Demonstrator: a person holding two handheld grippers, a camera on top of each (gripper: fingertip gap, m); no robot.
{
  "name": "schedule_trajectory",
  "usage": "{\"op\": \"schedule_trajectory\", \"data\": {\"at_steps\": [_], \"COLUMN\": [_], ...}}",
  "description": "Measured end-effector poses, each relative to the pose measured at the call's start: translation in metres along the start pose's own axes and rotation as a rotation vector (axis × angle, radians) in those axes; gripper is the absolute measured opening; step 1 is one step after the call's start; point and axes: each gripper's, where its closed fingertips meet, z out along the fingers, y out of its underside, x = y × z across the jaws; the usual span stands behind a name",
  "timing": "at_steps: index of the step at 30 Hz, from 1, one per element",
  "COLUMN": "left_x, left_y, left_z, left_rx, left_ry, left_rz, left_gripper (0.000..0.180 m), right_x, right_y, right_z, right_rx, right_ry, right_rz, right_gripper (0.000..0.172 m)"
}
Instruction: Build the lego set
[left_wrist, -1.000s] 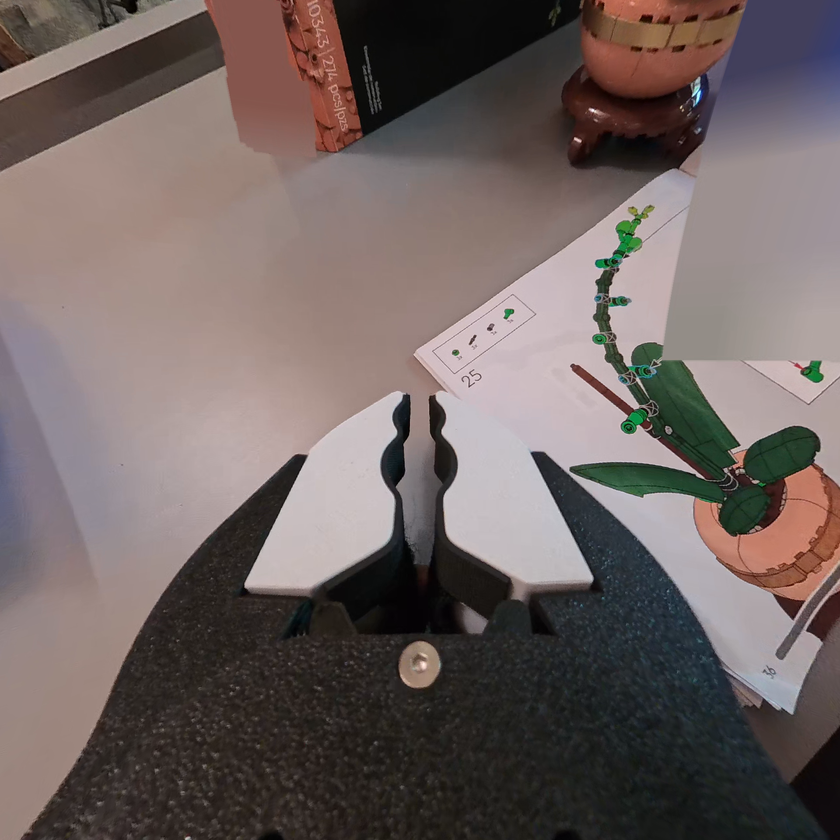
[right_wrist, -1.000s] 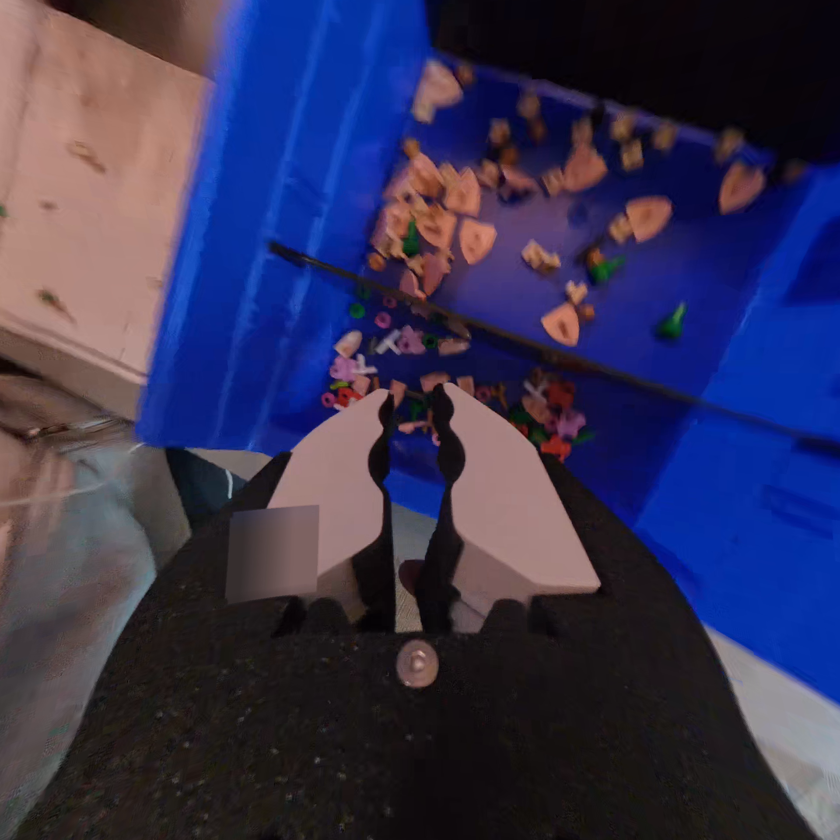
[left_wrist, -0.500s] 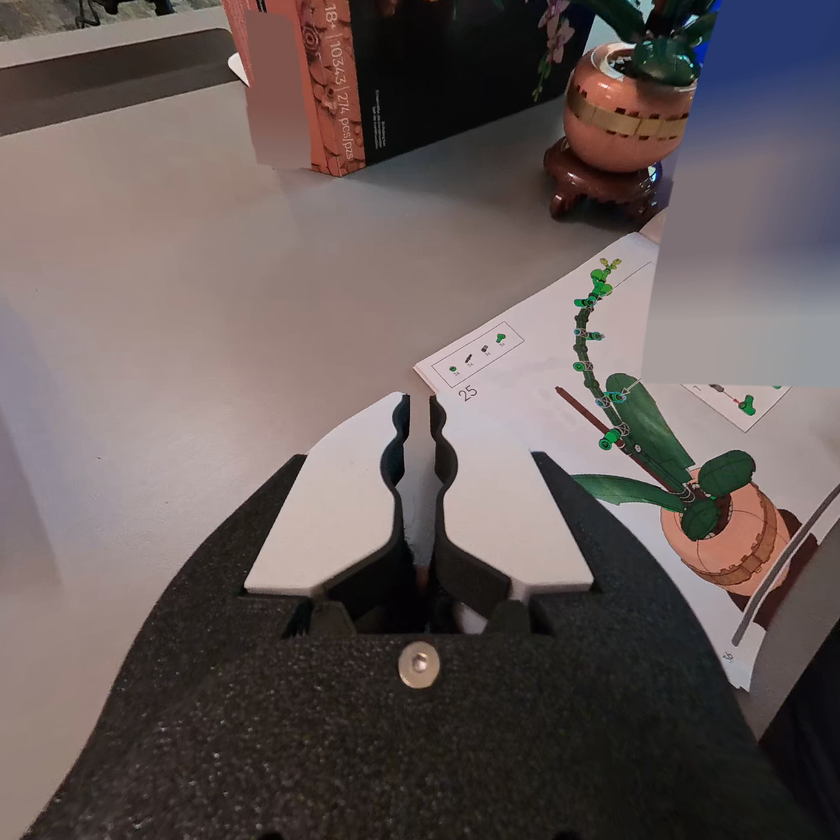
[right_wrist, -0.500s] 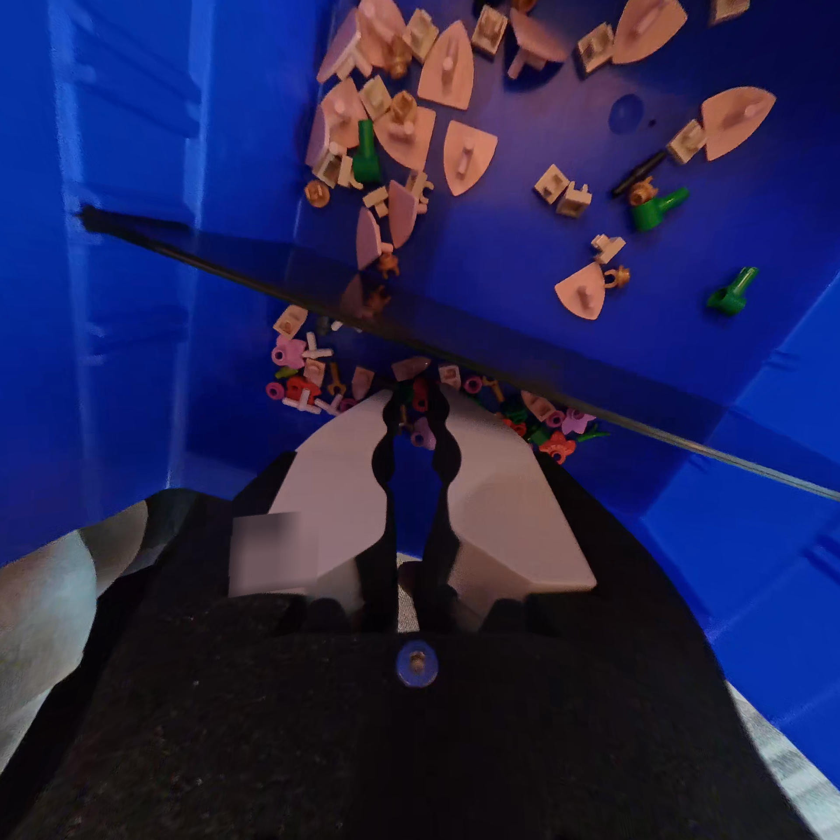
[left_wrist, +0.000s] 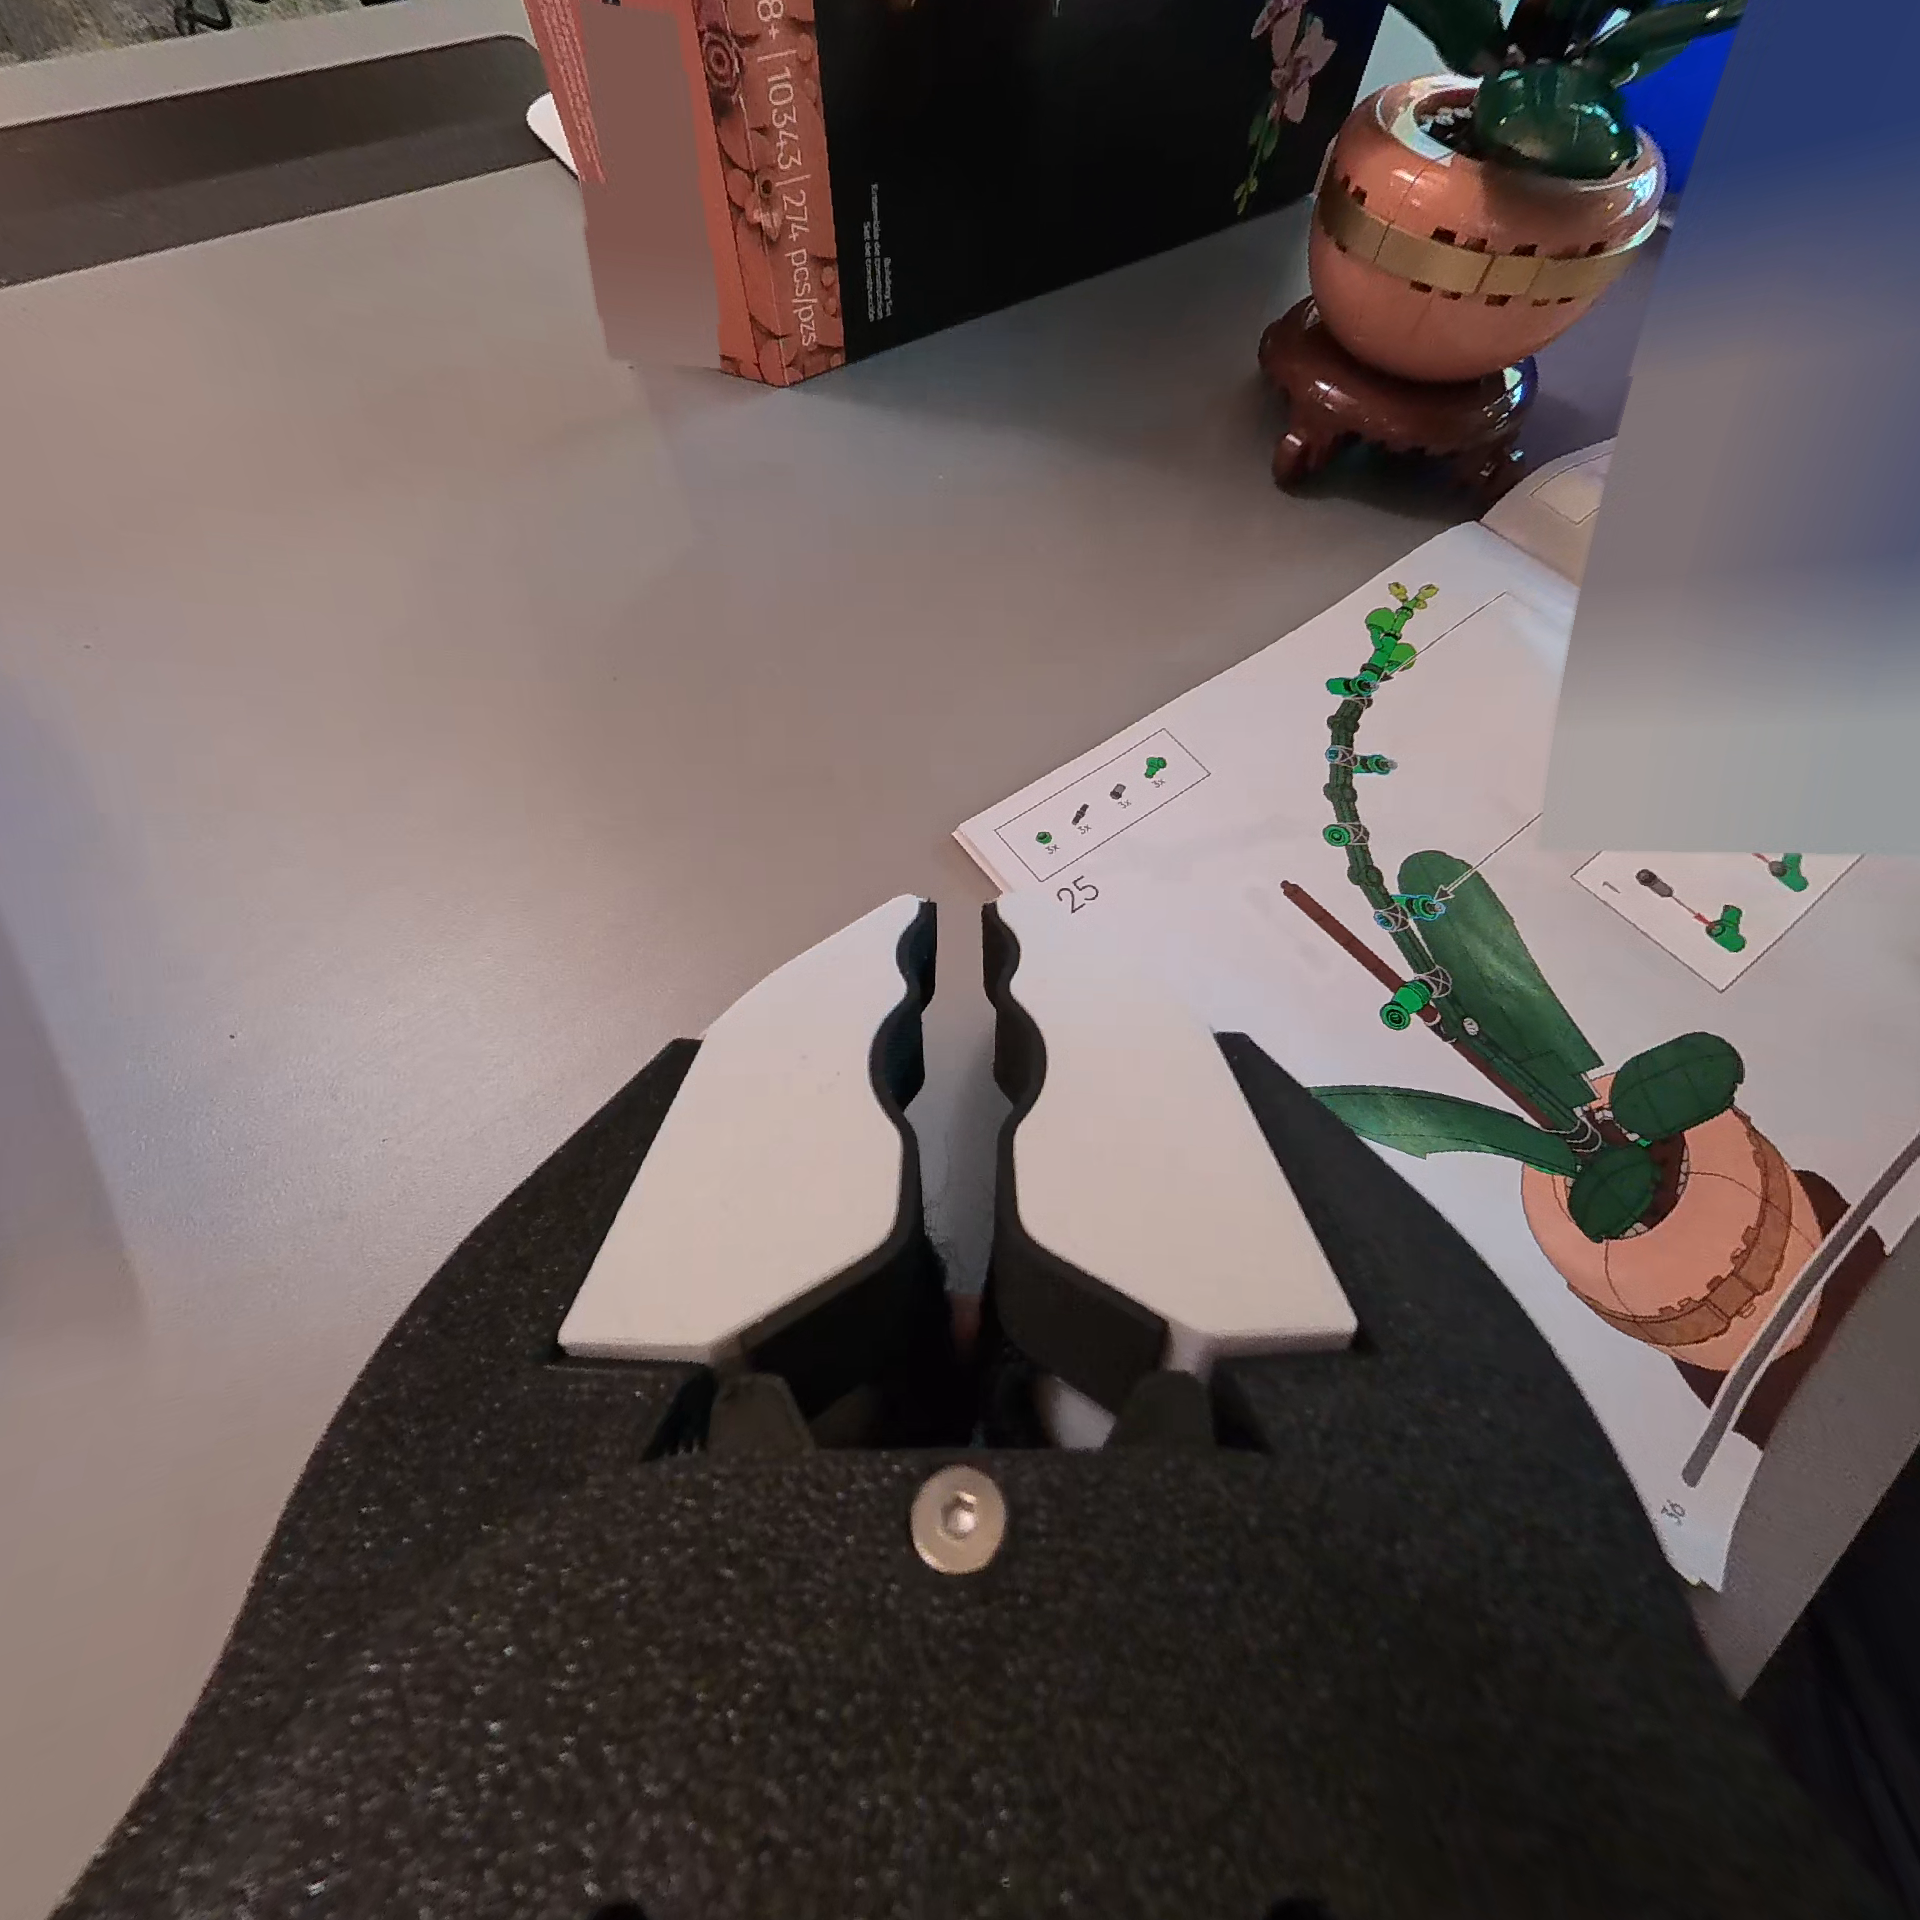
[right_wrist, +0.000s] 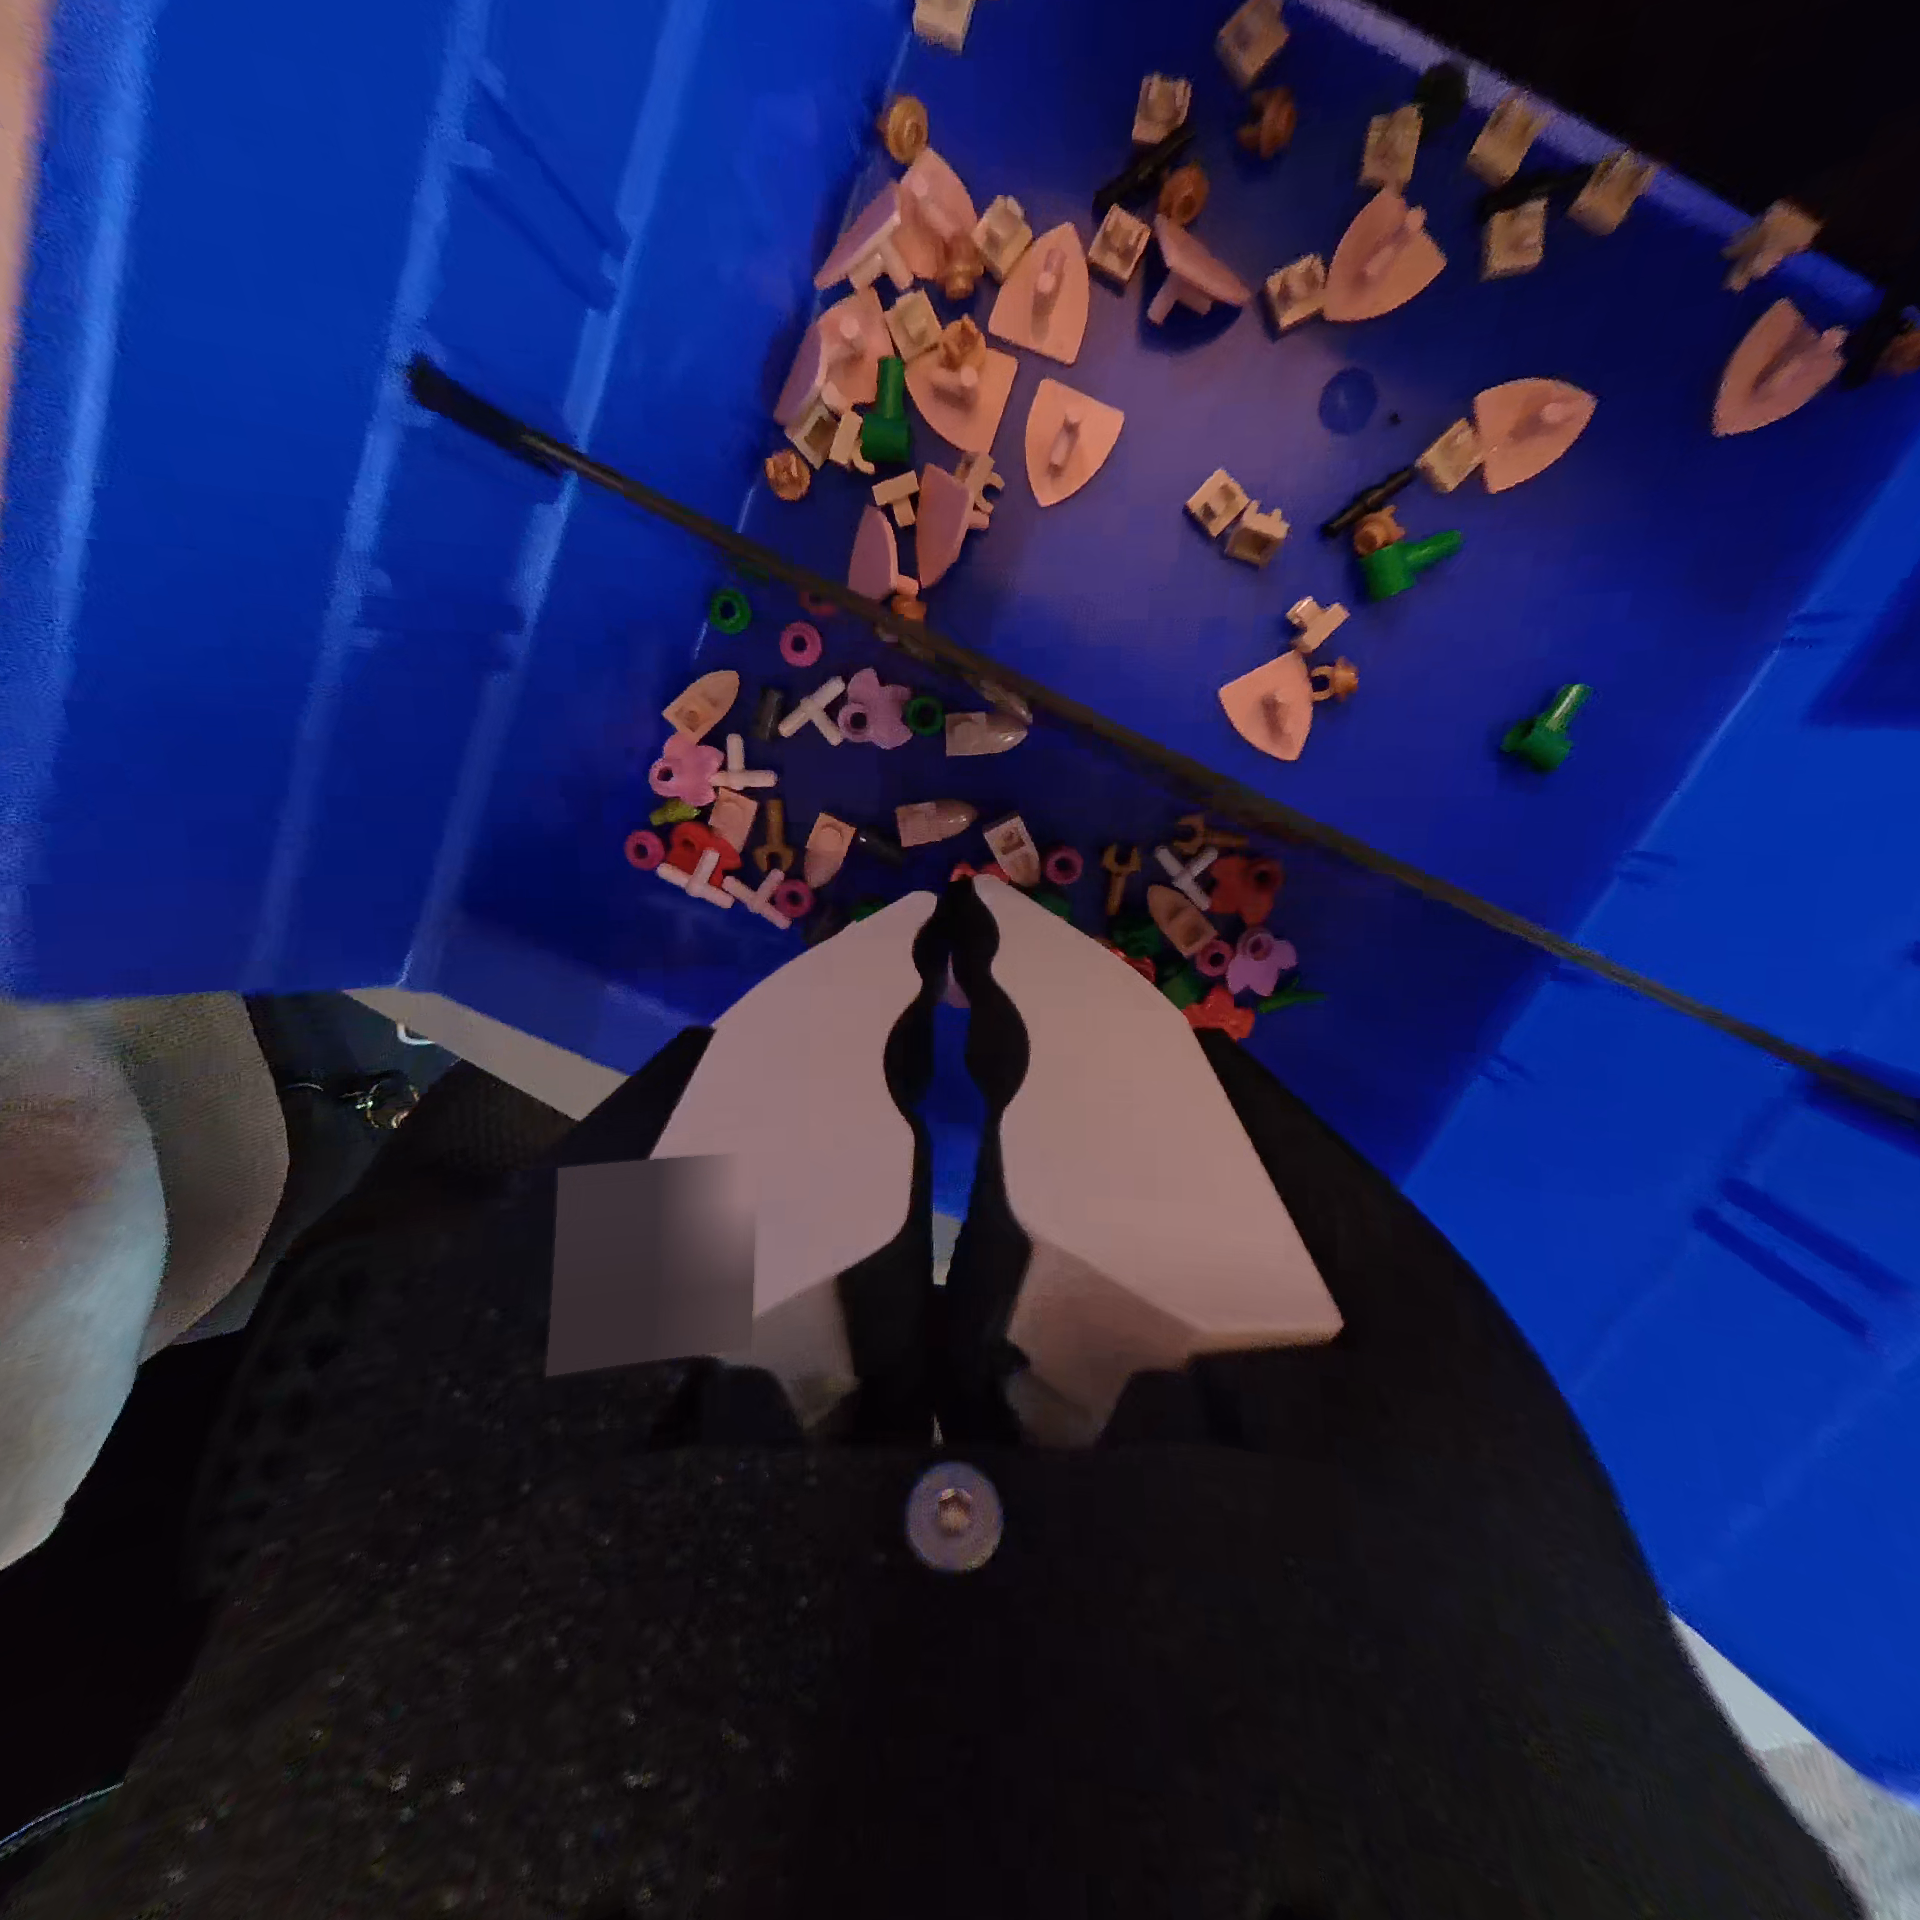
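Note:
My left gripper hovers low over the grey table, its jaws a narrow slit apart with nothing between them. Its right fingertip is at the corner of an open instruction booklet. My right gripper reaches down into a blue bin, with its fingertips closed together over a pile of small pink, red, white and green toy pieces. A red piece lies right at the tips. I cannot tell whether any piece is pinched.
A brick-built pink pot with green leaves stands on a brown base behind the booklet, next to a black and pink box. A thin black divider crosses the bin. Larger peach petal pieces and green pieces lie beyond it. One gripper's finger ends stand about 50 cm off the other's.
My right gripper moved deeper into the bin toward the near pile, and its jaws closed from a clear gap to tips together. The left gripper drew back slightly, its gap unchanged.

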Motion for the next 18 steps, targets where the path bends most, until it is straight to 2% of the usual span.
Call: {"op": "schedule_trajectory", "data": {"at_steps": [1,4,6,12,18], "left_x": [0.000,0.001,0.002,0.003,0.001], "left_y": [0.000,0.000,0.001,0.001,0.001], "left_z": [0.000,0.000,0.000,0.001,0.000], "left_rx": [0.000,-0.001,-0.006,-0.013,-0.006], "left_ry": [-0.001,0.001,0.001,-0.006,-0.015], "left_rz": [0.003,0.012,0.018,0.040,0.026], "left_gripper": [0.008,0.008,0.008,0.008,0.008], "right_x": [0.000,0.001,0.001,-0.003,-0.001], "right_y": [-0.001,0.000,0.008,0.014,0.019], "right_z": [-0.004,-0.010,-0.006,0.007,0.013], "right_rx": [0.025,0.050,-0.025,-0.191,-0.270], "right_ry": [-0.009,-0.032,-0.049,-0.068,-0.054], "right_rz": [0.000,0.011,0.016,0.000,-0.011], "right_gripper": [0.000,0.002,0.009,0.011,0.009]}}
